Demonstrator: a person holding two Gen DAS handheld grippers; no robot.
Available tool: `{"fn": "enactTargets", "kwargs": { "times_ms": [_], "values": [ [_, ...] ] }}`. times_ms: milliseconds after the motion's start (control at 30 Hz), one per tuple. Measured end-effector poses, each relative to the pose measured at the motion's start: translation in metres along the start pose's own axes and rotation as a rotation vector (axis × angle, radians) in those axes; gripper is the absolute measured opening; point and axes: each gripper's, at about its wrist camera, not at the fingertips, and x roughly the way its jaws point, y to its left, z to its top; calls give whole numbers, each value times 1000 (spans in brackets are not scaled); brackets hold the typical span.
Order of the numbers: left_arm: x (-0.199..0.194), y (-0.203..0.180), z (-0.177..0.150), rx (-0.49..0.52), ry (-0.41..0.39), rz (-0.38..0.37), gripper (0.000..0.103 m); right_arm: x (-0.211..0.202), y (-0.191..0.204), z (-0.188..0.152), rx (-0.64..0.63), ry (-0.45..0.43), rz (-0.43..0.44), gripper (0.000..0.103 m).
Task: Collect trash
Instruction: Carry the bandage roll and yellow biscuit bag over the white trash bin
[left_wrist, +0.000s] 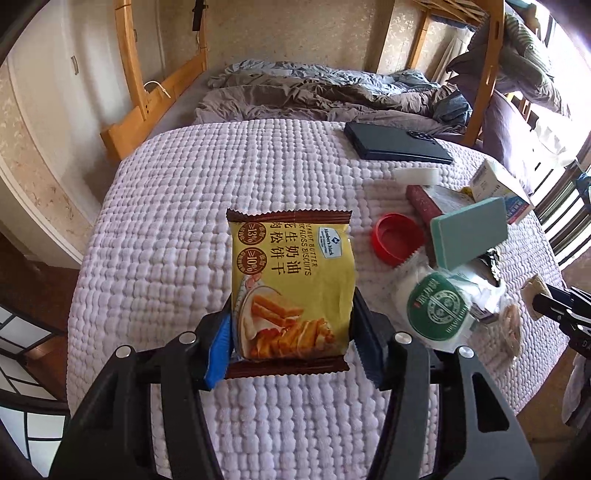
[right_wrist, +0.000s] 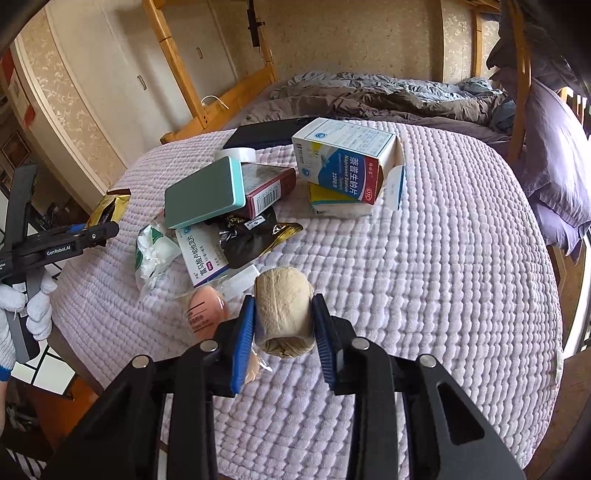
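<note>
Pinching a yellow foil biscuit packet (left_wrist: 290, 291), the left gripper (left_wrist: 291, 332) hovers over the lilac quilted blanket (left_wrist: 166, 221). The right gripper (right_wrist: 284, 332) clamps a beige bandage roll (right_wrist: 284, 314).

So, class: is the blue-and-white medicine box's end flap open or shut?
Open. The medicine box lies on its side atop another box; its right-end flap hangs outward.
</note>
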Motion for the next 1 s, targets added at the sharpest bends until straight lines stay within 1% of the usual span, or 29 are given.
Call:
{"fn": "enactTargets", "kwargs": {
  "times_ms": [200, 333, 533, 733, 900, 1000],
  "values": [
    [-19, -18, -21, 11, -1, -50, 58, -16, 10, -17, -4, 0, 23, 31],
    [-26, -29, -39, 28, 15, -65, 58, -24, 20, -33, -14, 12, 45, 31],
    [-35, -48, -69, 81, 48, -70, 58, -32, 36, -59, -32, 44, 71, 31],
    [-47, -65, -94, 122, 68, -98, 58, -38, 46, -78, -44, 68, 88, 31],
    [-55, -77, -110, 152, 80, -129, 58, -46, 51, -94, -46, 77, 95, 31],
    [-61, -86, -119, 186, 73, -167, 58, -51, 53, -101, -45, 79, 101, 31]
  ]
}}
